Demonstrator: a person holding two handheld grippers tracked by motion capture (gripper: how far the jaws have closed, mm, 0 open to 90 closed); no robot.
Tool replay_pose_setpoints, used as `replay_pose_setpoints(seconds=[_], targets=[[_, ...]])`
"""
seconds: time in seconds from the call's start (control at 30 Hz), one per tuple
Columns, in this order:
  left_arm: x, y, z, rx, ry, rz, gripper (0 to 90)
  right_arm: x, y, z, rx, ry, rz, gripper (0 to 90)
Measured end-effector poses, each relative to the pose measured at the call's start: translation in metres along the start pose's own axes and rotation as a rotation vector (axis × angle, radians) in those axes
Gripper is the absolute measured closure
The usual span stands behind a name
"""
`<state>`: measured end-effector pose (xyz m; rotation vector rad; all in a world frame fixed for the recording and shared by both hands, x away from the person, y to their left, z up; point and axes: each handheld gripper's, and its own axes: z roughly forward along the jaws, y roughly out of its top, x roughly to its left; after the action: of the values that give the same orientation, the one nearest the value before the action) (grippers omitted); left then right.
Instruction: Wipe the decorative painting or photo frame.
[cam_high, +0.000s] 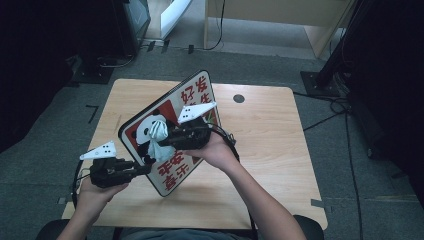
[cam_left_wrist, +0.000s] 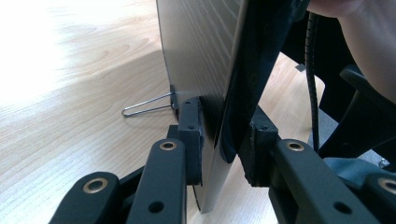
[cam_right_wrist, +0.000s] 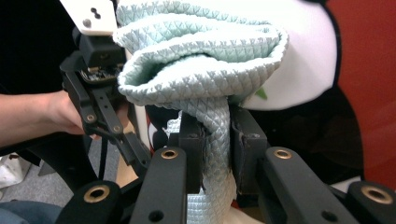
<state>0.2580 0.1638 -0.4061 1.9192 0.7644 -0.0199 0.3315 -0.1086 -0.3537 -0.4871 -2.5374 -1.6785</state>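
Nearest the person, the left gripper (cam_high: 142, 169) pinches the lower edge of a panda sign board (cam_high: 192, 97), its jaws pressed on both faces, holding the board tilted up off the bench (cam_high: 270, 145). Just beyond, the right gripper (cam_high: 162, 141) pinches a bunched pale green cloth (cam_high: 159, 134) and holds it against the board's printed face, over the panda. A wire clip (cam_left_wrist: 147, 107) lies on the bench behind the board.

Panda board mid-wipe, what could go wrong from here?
1. The left claw pinches only the edge of the panda board, which stands tilted on the table; wiping pressure may pivot or slip it.
2. The right claw grips the cloth by a narrow bunched fold; it might pull free.
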Motion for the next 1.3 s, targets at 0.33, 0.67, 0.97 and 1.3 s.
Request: replay_pose_setpoints(seconds=[0.33, 0.67, 0.97, 1.3], targets=[[0.001, 0.002, 0.000, 0.011, -0.004, 0.014, 73.2, -0.002, -0.016, 0.001, 0.015, -0.012, 0.025, 76.8], [0.002, 0.003, 0.001, 0.019, -0.011, 0.016, 72.9, -0.003, -0.032, 0.003, 0.035, -0.020, 0.057, 76.7], [0.002, 0.005, 0.001, 0.032, -0.011, 0.029, 72.8, -0.003, -0.052, 0.007, 0.049, -0.027, 0.073, 76.6], [0.004, 0.006, 0.001, 0.034, -0.020, 0.028, 72.5, -0.005, -0.069, 0.010, 0.063, -0.031, 0.085, 76.5]])
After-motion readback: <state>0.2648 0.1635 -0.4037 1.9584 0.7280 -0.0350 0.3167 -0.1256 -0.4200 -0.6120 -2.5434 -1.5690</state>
